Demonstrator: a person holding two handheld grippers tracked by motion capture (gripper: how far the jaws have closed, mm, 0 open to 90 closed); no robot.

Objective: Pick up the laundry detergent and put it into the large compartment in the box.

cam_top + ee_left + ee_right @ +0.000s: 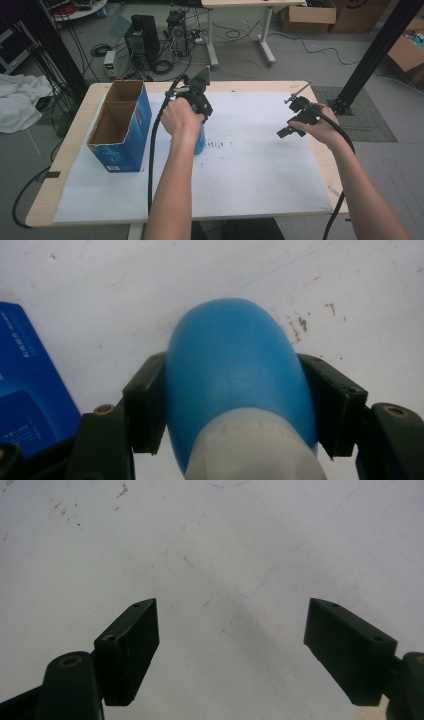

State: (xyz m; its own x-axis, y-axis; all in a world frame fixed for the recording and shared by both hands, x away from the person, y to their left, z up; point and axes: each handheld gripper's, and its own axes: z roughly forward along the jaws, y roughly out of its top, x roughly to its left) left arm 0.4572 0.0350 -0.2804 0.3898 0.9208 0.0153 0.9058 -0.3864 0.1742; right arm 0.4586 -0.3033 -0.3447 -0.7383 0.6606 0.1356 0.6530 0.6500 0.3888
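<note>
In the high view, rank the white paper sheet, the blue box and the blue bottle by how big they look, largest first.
1. White paper sheet, covering most of the table.
2. Blue box, open on top.
3. Blue bottle, mostly hidden under the left tool, so its full size is unsure.

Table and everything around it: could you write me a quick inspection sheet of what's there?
Surface: white sheet covering a wooden table, with small brown specks.
Job's things: blue bottle with white cap, upright beside the open blue carton.
Clutter: nothing seen on the sheet.
Grippers: left gripper clamped on the bottle's sides; right gripper open, nothing between its jaws, above bare sheet.
Cables: black cable trails from the left gripper; another from the right.
Surroundings: computer tower, cardboard boxes, loose floor wires.
</note>
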